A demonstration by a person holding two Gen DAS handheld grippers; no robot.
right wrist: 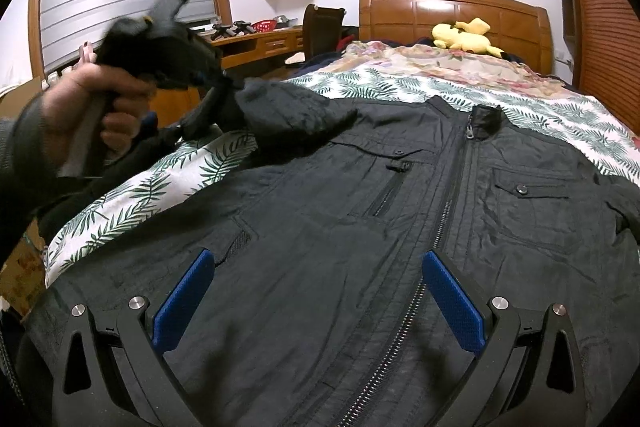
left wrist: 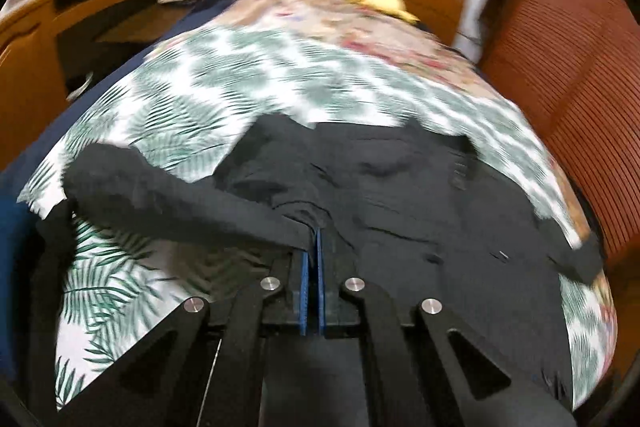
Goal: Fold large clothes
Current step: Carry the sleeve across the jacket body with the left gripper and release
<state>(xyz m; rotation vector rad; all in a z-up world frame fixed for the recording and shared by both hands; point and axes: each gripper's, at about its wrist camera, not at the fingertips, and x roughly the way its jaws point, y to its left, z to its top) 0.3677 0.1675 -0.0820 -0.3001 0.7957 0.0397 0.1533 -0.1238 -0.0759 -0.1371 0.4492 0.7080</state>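
A black zip-front jacket (right wrist: 400, 207) lies face up across a bed's palm-leaf sheet (right wrist: 168, 179), collar toward the wooden headboard (right wrist: 452, 15) at twelve o'clock. The left hand-held gripper (left wrist: 313, 243), blue pads pressed together, pinches the fabric of the jacket's sleeve (left wrist: 168, 199), which trails off toward nine o'clock in its own view. The right hand-held gripper (right wrist: 316, 303) hangs over the jacket's lower front with its jaws spread wide, gripping nothing. A yellow plush toy (right wrist: 466, 37) rests by the headboard at one o'clock.
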